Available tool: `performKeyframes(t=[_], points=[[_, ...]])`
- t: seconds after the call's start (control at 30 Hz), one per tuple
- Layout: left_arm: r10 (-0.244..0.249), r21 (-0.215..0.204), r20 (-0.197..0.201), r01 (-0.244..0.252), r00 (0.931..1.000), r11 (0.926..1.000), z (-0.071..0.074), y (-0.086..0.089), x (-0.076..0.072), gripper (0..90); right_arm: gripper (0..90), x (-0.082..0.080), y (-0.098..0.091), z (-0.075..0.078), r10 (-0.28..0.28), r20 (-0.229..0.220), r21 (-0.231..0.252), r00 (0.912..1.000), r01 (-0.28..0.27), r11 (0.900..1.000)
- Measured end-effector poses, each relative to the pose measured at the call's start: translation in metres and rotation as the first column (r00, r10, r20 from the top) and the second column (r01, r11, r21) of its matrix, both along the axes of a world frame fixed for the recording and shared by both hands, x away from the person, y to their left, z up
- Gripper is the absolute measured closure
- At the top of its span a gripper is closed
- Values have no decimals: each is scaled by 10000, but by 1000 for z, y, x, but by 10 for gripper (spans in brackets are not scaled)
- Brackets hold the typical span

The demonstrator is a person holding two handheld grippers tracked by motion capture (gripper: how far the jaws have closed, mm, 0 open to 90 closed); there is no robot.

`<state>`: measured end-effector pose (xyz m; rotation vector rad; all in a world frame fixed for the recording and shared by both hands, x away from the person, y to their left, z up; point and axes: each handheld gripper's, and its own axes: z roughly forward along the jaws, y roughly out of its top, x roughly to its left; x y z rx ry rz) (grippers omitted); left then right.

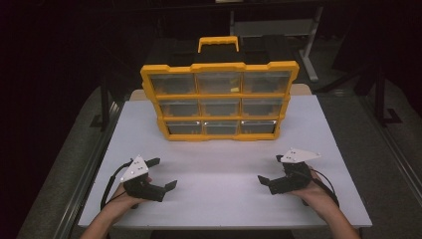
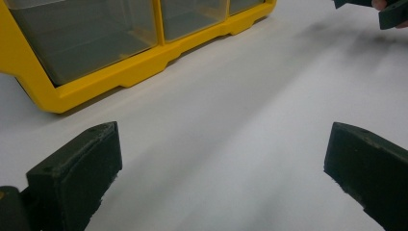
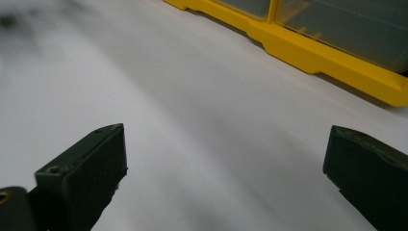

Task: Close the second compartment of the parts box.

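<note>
- The left gripper (image 1: 161, 174) rests low over the near left part of the white table (image 1: 224, 199), held in the person's left hand (image 1: 130, 198); its two black jaws stand wide apart with nothing between them, released.
- In the left gripper view those jaws rise from the bottom corners, with bare tabletop (image 2: 231, 120) in the gap.
- The right gripper (image 1: 268, 168) sits at the near right of the table, held in the right hand (image 1: 313, 191); its jaws are also spread wide and grasp nothing.
- The two grippers point inward toward each other, well apart, with bare table between them.
- A grey three-cornered plate tops each gripper, and a dark cable trails back from each toward the near edge.
- Farther off, at the middle of the table's far half, stands the yellow organiser case (image 1: 220, 101), upright, well apart from both grippers.
- Its front shows nine clear drawers in three rows of three; a small yellow item lies in the top middle drawer (image 1: 219, 82).
- A yellow carry handle (image 1: 218, 43) rises from the top of the case.
- The left gripper view shows the case's lower corner (image 2: 120, 72) at far left; the right gripper view shows it (image 3: 337, 62) at far right.
</note>
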<state>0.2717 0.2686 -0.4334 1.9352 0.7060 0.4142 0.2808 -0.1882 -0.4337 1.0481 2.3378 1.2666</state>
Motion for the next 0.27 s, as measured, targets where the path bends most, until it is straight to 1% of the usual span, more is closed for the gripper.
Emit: performKeyframes(t=[0.1,0.2,0.23,0.27], points=[[4,7,12,-4,10000,10000,0,0,0,0,9,-1,-2,-2,28,-100,-27,9999,-29,10000],[-15,38,13,15,10000,10000,0,0,0,0,9,-2,-2,-3,18,-104,-7,9999,-18,10000],[-26,72,-15,26,10000,10000,0,0,0,0,9,-2,-2,-3,28,-95,16,10000,-28,10000],[-29,193,-45,30,10000,9998,0,0,1,0,9,-2,-2,-3,41,-96,10,9999,-41,10000]])
